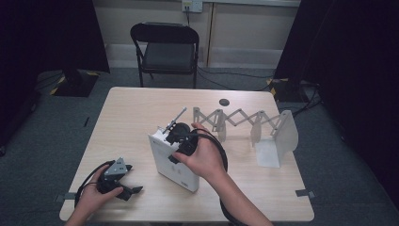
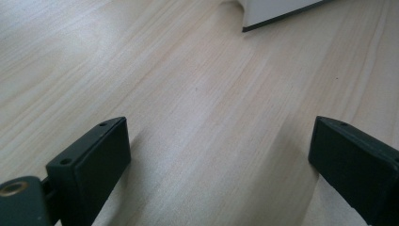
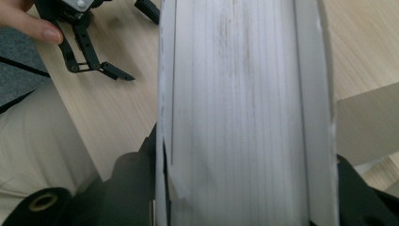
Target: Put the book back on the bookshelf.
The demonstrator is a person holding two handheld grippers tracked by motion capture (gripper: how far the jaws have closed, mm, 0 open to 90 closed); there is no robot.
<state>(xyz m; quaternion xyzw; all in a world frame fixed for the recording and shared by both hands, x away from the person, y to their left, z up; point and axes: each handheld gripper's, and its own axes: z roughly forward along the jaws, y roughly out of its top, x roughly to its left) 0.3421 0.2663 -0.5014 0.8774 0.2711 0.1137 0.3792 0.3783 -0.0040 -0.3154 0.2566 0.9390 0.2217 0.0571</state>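
A thick white book (image 1: 171,162) stands upright on the wooden table (image 1: 122,117), near its middle. My right gripper (image 1: 181,136) comes down on the book's top from above and is shut on it. In the right gripper view the book's page edges (image 3: 244,113) sit between the two black jaws, which press on both covers. My left gripper (image 1: 131,179) lies at the table's front left in a hand, jaws open with nothing between them. The left gripper view has those jaws wide apart over bare wood (image 2: 219,155), with a corner of the book (image 2: 277,12) at the top.
A white folding accordion rack (image 1: 244,123) stretches across the table to the right of the book, ending in a curved plate (image 1: 284,136). A small black disc (image 1: 224,101) lies near the far edge. A black chair (image 1: 167,47) stands beyond the table.
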